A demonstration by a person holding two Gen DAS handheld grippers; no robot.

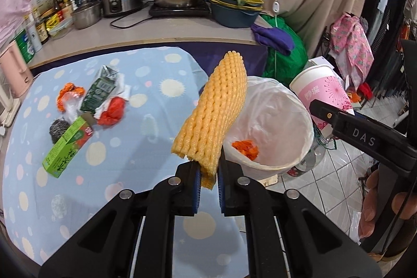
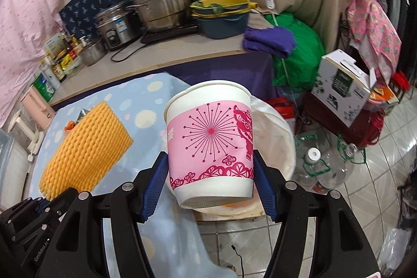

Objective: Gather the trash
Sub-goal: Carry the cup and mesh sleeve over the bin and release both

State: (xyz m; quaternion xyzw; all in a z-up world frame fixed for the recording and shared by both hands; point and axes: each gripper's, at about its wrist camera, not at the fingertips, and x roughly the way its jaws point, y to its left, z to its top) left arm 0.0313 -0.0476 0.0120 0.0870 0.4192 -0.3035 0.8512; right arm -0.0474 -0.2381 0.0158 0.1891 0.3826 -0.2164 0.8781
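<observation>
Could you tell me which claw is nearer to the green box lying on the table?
Left. The left claw, shut on the yellow foam net, hangs over the table beside the green box; the right claw, holding the paper cup, is past the bin.

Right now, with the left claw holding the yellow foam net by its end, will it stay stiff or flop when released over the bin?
The yellow foam net probably is light and springy: it stands up from the left claw pinching one end. Its open mesh looks soft, so it likely squashes easily. Dropped, it may bounce or catch on the bin's white liner.
</observation>
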